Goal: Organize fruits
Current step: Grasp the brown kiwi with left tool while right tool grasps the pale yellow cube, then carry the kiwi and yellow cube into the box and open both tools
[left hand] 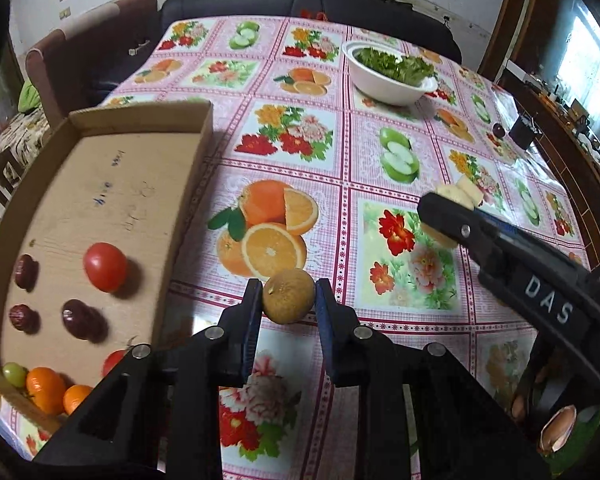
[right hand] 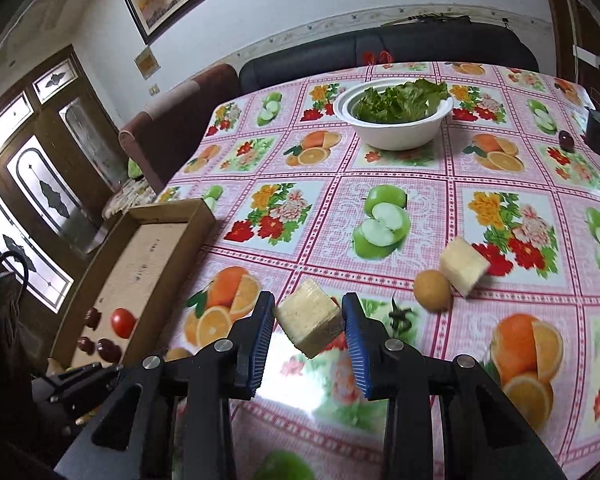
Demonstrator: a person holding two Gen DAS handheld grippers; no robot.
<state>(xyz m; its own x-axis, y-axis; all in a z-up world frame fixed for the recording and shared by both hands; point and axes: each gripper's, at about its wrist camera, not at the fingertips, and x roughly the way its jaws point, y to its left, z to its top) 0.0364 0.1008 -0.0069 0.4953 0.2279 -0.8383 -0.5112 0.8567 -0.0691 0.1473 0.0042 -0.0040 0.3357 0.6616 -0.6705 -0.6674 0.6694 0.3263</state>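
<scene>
1. The left tool (left hand: 288,296) is pinching a small round tan-brown fruit (left hand: 288,295) between its blue pads, just above the worktop (left hand: 340,152) in its pink fruit-print cloth, beside the shallow cardboard tray (left hand: 100,200) that likely receives it

2. The right tool (right hand: 309,325) is clamping a pale yellow cut fruit chunk (right hand: 309,322) corner-up, clear of the cloth

3. The tray is already gathering a red tomato (left hand: 105,266), dark dates and small oranges

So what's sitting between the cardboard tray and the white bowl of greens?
Nothing. In the left wrist view, only bare printed tablecloth runs from the cardboard tray to the white bowl; the right wrist view agrees.
</scene>
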